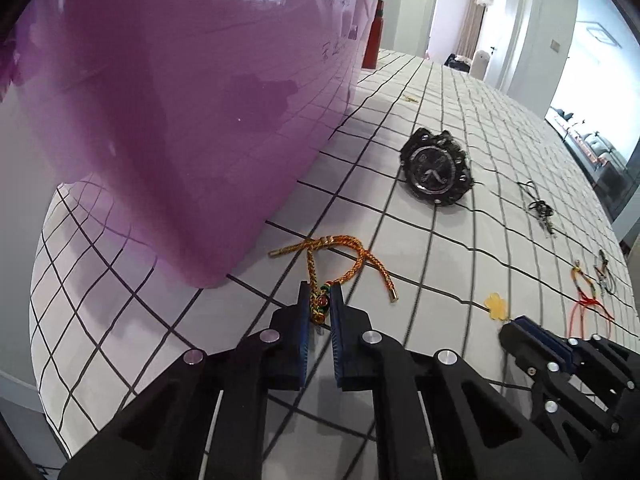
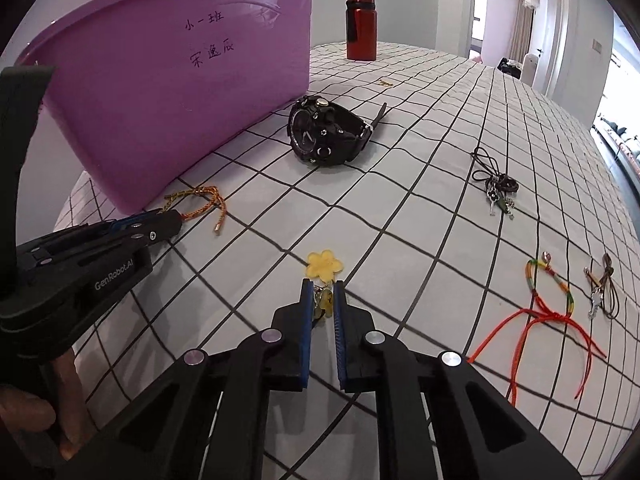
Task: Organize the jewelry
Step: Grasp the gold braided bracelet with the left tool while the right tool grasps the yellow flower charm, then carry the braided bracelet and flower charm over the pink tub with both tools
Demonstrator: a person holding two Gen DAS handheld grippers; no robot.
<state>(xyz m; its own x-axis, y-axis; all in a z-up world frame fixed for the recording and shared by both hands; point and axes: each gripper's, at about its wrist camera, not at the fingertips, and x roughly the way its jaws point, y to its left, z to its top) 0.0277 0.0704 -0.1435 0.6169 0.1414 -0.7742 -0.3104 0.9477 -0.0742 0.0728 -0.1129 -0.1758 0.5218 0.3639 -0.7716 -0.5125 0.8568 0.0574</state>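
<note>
My left gripper is shut on the beaded part of a gold braided bracelet, whose cords trail on the checked cloth beside the purple basin. It also shows in the right wrist view, with the bracelet beside it. My right gripper is shut on the charm end of a yellow flower pendant; the flower lies just past the tips. The pendant also shows in the left wrist view, next to the right gripper. A black watch lies beyond, near the basin.
A red bottle stands at the far edge of the table. A dark cord with charms, a red and multicoloured string bracelet and a brown cord with a key charm lie to the right. A small gold piece lies far back.
</note>
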